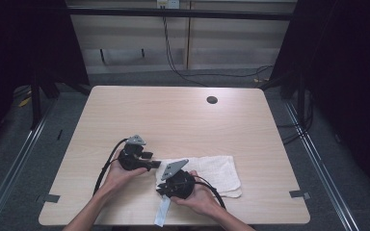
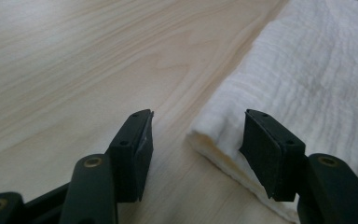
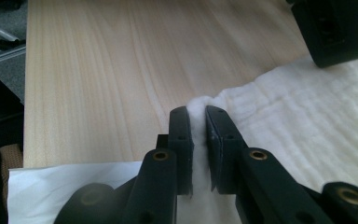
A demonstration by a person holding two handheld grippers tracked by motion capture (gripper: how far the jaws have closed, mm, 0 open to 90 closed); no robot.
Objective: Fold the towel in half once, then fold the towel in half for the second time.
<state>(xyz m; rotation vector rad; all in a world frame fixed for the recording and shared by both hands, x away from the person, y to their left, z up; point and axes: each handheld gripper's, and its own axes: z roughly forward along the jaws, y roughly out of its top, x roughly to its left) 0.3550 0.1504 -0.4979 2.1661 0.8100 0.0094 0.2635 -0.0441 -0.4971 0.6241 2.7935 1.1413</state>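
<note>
The right gripper (image 1: 166, 188) lay nearest the person, at the near edge of the table (image 1: 183, 115), held in the right hand (image 1: 197, 197). In the right gripper view its jaws stood almost together, with a bunched corner of the white cloth (image 3: 200, 105) pinched between the pads. A strip of white paper (image 1: 163, 211) lay just below this gripper and overhung the near table edge; in the right gripper view the paper (image 3: 70, 184) appeared to the left of the jaws.

The left gripper (image 1: 150, 160) was positioned slightly farther from the person, held in the left hand (image 1: 120, 174). Its jaws stood wide apart and gripped nothing. In the left gripper view one pad (image 2: 137, 147) stood over bare wood, while the other pad (image 2: 265, 149) stood over the folded edge of the white cloth (image 2: 307, 88). Contact with the fabric could not be determined.

The white cloth (image 1: 217, 171) lay folded and flat on the near right part of the table, extending to the right of both grippers.

Farther back, the table carried a dark round cable hole (image 1: 212, 100). Beyond the far edge, black cables (image 1: 173, 57) ran across the floor.
</note>
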